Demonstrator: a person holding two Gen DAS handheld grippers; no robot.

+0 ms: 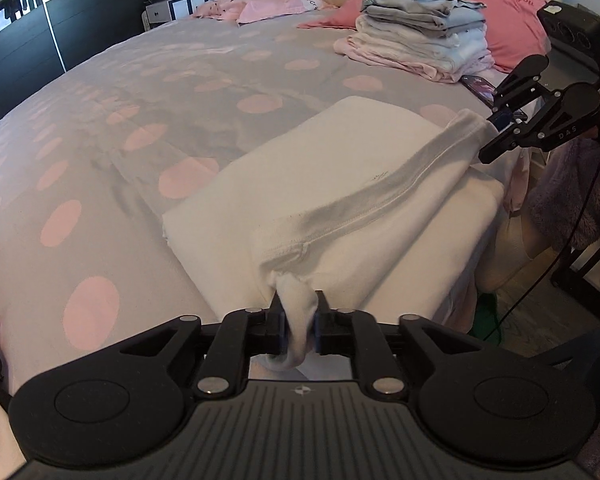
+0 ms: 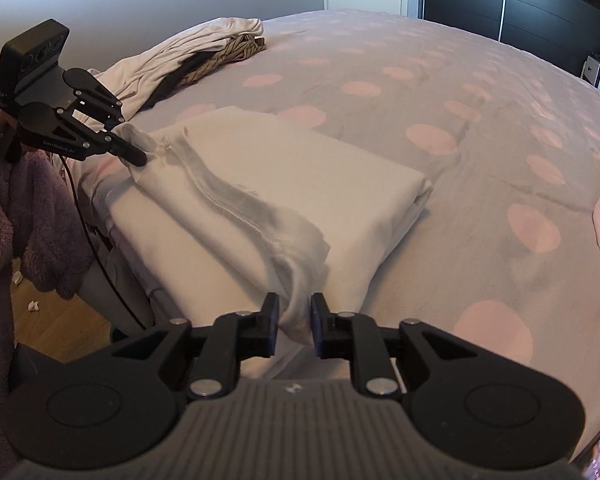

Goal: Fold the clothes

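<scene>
Where letters can be read, they come first, then the cloth and the two claws.
Pillow writing: the dark pink pillow (image 1: 512,4) at the headboard carries "Love you" in script.
Claw lettering: "DAS" shows on the right claw's arm in the left view; "GenRobot.AI" shows on the left claw's arm in the right view.
Garment: a white garment (image 1: 340,184) lies folded at the near edge of the bed (image 1: 112,92), its seamed hem lifted in a band between the claws.
Left claw (image 1: 300,322): slightly parted, one bunched end of the hem sits between its pads, seemingly loose.
Right claw (image 2: 294,320): parted wider, the other end of the hem hangs between the pads with a gap showing.
Folded pile (image 1: 416,36): stacked grey, white and pink clothes rest by the pillow, well apart from the garment.
Loose clothes (image 2: 204,48): a crumpled heap lies at the bed's far corner.
</scene>
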